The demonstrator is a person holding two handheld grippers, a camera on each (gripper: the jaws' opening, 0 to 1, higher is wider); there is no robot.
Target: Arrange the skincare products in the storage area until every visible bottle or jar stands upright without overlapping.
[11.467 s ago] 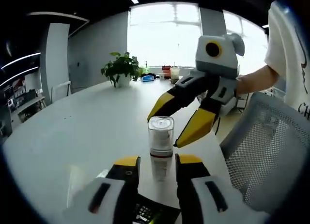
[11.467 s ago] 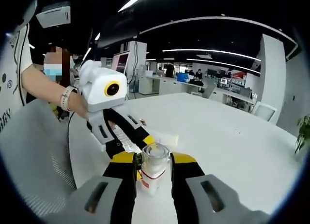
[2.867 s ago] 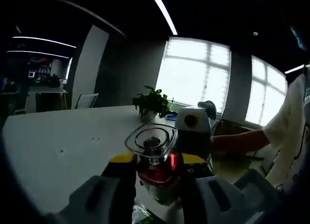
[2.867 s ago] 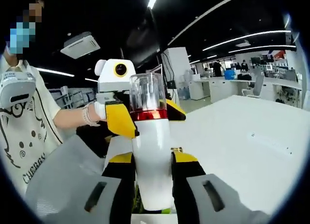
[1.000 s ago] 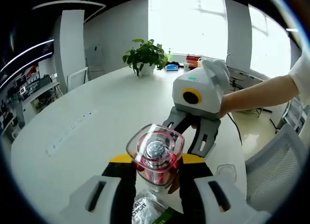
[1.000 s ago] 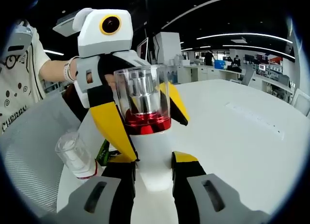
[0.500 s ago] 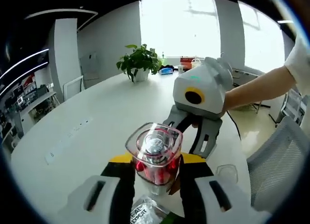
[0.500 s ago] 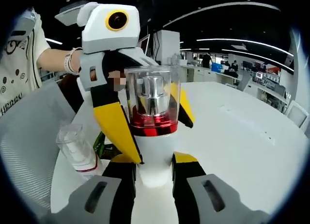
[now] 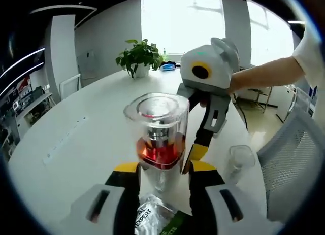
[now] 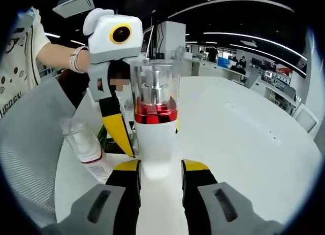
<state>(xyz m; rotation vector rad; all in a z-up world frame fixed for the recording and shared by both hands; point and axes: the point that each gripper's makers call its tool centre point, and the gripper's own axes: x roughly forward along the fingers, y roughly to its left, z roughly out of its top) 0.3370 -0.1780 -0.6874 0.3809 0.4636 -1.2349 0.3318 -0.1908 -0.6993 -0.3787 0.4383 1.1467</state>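
You're holding the white pump bottle (image 10: pixel 157 138) upright over the white table (image 10: pixel 244 143), long axis vertical, btwn both grippers: right gripper (image 10: pixel 159 175) gripping its base, left gripper (image 9: pixel 163 170) prob. clamped higher up, w/ the small clear-capped bottle (image 10: pixel 86 146) just beside.

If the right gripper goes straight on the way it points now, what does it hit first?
The white pump bottle with the red band and clear cap, standing right between the right gripper tips. Behind it, apparently, the left gripper; depth there is unclear.
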